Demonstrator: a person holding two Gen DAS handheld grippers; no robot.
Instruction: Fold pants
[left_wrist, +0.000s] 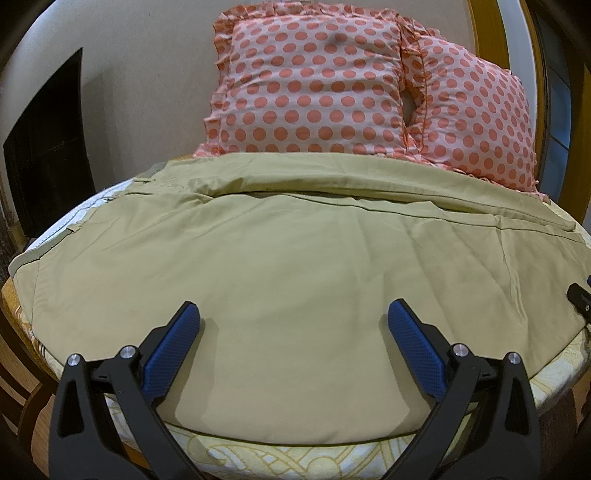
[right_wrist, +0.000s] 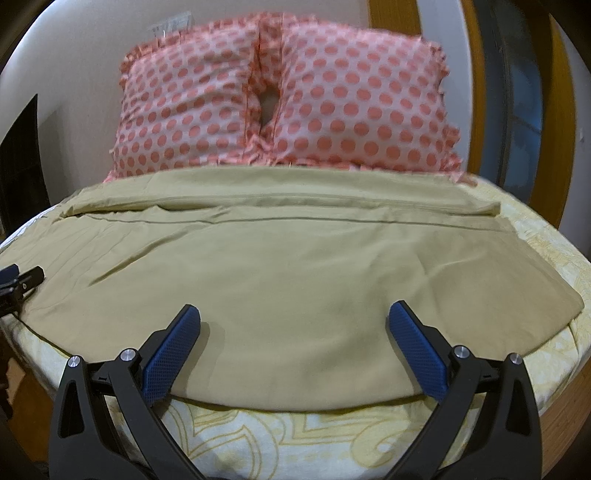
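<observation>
Two grippers, both mine, jaws wide and holding nothing: left gripper (left_wrist: 293, 317) and right gripper (right_wrist: 293, 317) hover just over the near edge of the pants (left_wrist: 295, 280). Using the pants as landmark: they lie spread flat on the bed (right_wrist: 295, 439), one leg seemingly laid over the other, long seam running crosswise beyond my fingers. Two polka-dot pillows (right_wrist: 280, 107) stand against the wall at the pants' far side, touching their far edge. Patterned sheet shows at the pants' near and right sides. In the left view the right gripper's tip peeks in at the pants' right edge; the right view shows the left one at their left

Step in hand, I judge: pinch the near hem at two spots for a fold. To do it well, I'd drop each lower finger onto the sheet just short of the edge, slide under, catch every layer, close both together, lift evenly so the cloth doesn't skew
</observation>
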